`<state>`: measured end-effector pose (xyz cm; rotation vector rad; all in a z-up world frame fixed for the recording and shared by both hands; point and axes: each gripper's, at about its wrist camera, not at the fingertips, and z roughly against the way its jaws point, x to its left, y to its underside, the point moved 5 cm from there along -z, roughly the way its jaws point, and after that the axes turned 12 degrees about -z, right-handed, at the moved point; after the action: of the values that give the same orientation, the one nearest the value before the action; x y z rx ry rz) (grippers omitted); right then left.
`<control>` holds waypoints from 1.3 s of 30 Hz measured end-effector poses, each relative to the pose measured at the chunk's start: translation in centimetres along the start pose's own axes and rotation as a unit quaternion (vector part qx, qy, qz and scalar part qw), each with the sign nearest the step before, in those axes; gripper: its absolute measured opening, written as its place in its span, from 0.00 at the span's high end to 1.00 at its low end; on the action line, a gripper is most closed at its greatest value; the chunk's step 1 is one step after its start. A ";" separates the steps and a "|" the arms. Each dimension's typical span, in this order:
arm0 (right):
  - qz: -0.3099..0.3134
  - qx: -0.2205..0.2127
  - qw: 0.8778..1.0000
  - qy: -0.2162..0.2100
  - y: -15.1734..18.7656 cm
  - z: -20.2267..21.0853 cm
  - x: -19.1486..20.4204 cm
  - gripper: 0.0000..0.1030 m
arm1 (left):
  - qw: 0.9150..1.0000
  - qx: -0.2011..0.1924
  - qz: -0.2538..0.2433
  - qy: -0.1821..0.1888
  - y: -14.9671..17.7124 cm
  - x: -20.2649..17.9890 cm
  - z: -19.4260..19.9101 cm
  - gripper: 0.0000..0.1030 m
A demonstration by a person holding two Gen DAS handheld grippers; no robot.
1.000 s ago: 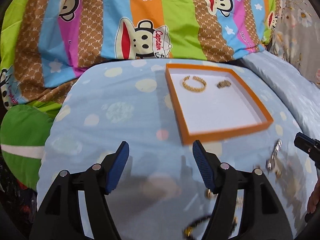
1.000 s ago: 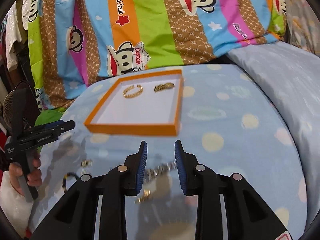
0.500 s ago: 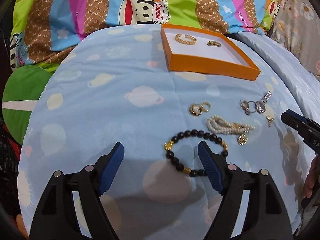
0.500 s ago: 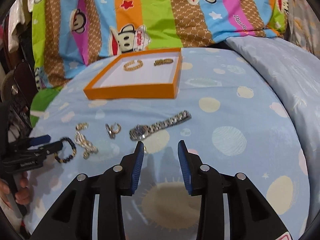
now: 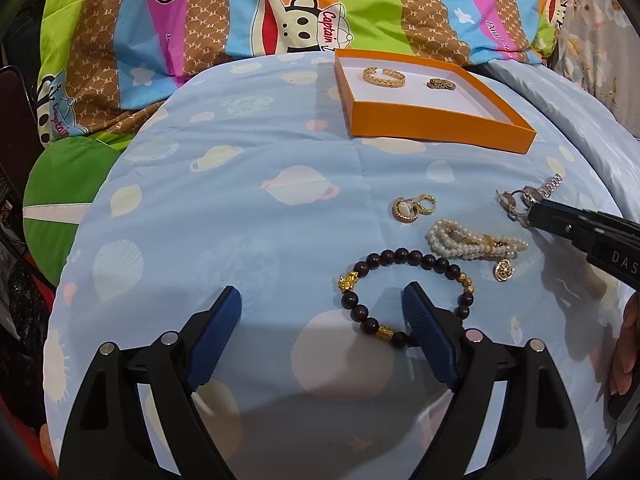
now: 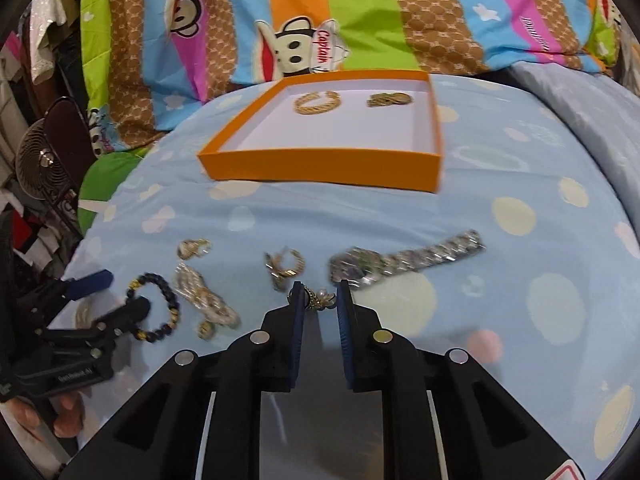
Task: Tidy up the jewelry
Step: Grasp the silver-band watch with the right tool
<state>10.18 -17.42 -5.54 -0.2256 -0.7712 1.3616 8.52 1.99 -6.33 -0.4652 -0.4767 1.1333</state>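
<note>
Left wrist view counts one orange tray [image 5: 440, 130] holding two gold pieces, a braided gold bangle [image 5: 383, 77] and a small dark-gold piece [image 5: 440, 84]. Loose on the bed lie one dark bead bracelet [image 5: 404, 296] with gold charms, one bundle of white pearls [image 5: 474, 240], a pair of gold hoop earrings [image 5: 412, 208] and one silver watch [image 6: 404, 262] with a metal link band. A small gold-and-pearl earring [image 6: 318, 300] sits between the narrow pads of the right hand-held gripper [image 6: 319, 304], whose jaws are closing; whether they press it cannot be told. The left hand-held gripper [image 5: 320, 320] stands wide and is opening, nothing between its ribbed blue pads; its right finger [image 5: 426, 336] lies inside the bead bracelet's loop.

The surface is a bed [image 5: 240, 200] with smooth pale-blue planet-print fabric. Behind it lies a striped monkey-print quilt [image 5: 280, 8], with a small fan [image 6: 42, 164] at left.
</note>
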 end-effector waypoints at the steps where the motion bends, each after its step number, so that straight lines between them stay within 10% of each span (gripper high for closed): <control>1: -0.001 -0.008 1.000 0.002 -0.4 0.2 0.1 0.86 | 1.000 0.000 0.001 0.000 0.0 0.0 0.0 0.20; 17: 0.190 0.000 0.979 0.068 -0.6 0.6 -2.7 0.82 | 1.000 0.002 0.001 -0.003 0.0 0.0 -0.1 0.15; 26: 0.111 -0.009 0.994 0.017 -2.4 -0.8 -1.2 0.81 | 1.000 0.005 0.003 -0.007 -0.1 0.0 -0.4 0.13; 30: 0.144 -0.012 0.989 0.028 -3.1 -1.2 -1.0 0.50 | 1.000 0.005 0.003 -0.007 -0.1 0.0 -0.4 0.13; 39: 0.174 0.037 0.984 -0.001 -2.5 -2.1 -1.6 0.70 | 1.000 0.005 0.003 -0.007 -0.1 0.0 -0.4 0.12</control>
<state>13.44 -18.91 -6.25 -0.3110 -0.7015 1.7171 8.80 1.96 -6.58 -0.4510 -0.4812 1.1446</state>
